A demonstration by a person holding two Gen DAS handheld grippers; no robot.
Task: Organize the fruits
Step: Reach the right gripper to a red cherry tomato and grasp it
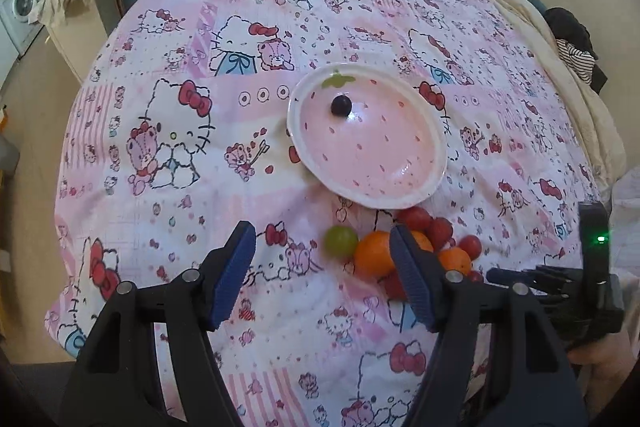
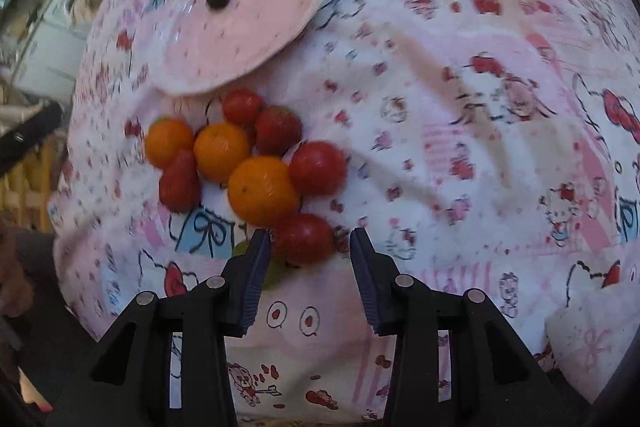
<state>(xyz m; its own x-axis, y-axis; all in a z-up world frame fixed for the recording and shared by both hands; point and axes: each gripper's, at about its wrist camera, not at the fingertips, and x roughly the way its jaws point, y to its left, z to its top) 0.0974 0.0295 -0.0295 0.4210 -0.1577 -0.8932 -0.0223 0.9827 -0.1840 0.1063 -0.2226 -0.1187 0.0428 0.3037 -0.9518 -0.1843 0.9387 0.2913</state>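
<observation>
A: How far along? The bed quilt (image 1: 168, 195) holds a pink plate (image 1: 400, 163) with one dark grape (image 1: 341, 105).

B: Barely begun. The fruit pile (image 2: 248, 163) waits at the plate's six o'clock; left tongs (image 1: 320, 275) and right tongs (image 2: 310, 267) gape, empty.

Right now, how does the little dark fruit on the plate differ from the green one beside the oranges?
The dark berry is near-black and smaller; the green grape is pale green and bigger. The dark berry lies alone on the pink plate; the green grape lies on the patterned cloth, touching an orange in the pile. Both are round, and no tool holds either.
</observation>
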